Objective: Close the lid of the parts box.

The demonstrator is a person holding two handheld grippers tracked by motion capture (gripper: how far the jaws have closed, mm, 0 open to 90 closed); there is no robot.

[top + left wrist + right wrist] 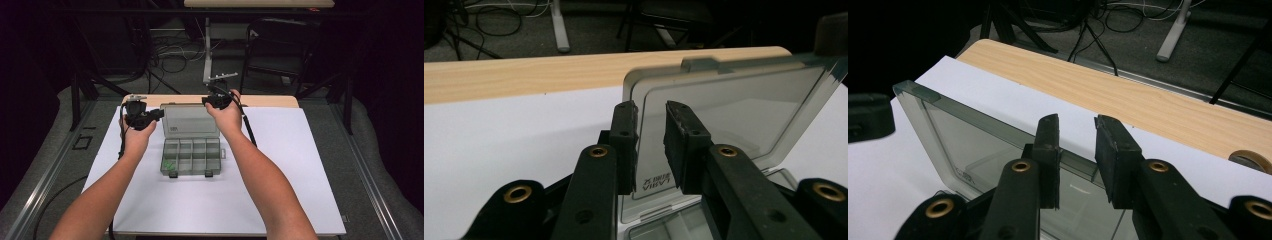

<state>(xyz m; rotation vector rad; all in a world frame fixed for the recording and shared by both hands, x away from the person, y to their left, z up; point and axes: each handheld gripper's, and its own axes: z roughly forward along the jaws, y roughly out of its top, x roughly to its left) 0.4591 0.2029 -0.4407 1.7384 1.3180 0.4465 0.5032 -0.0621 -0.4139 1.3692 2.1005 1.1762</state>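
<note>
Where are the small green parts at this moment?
In the high view, the green parts lie in the front-left compartment of the open organizer box, below the left gripper.

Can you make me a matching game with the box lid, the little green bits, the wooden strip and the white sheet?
Things:
1. box lid
2. green bits
3. wooden strip
4. white sheet

Places or states:
A. along the table's far edge
B. standing open
C. in a front left compartment of the box
D. spread under the box

Pairs: 1-B, 2-C, 3-A, 4-D
</note>
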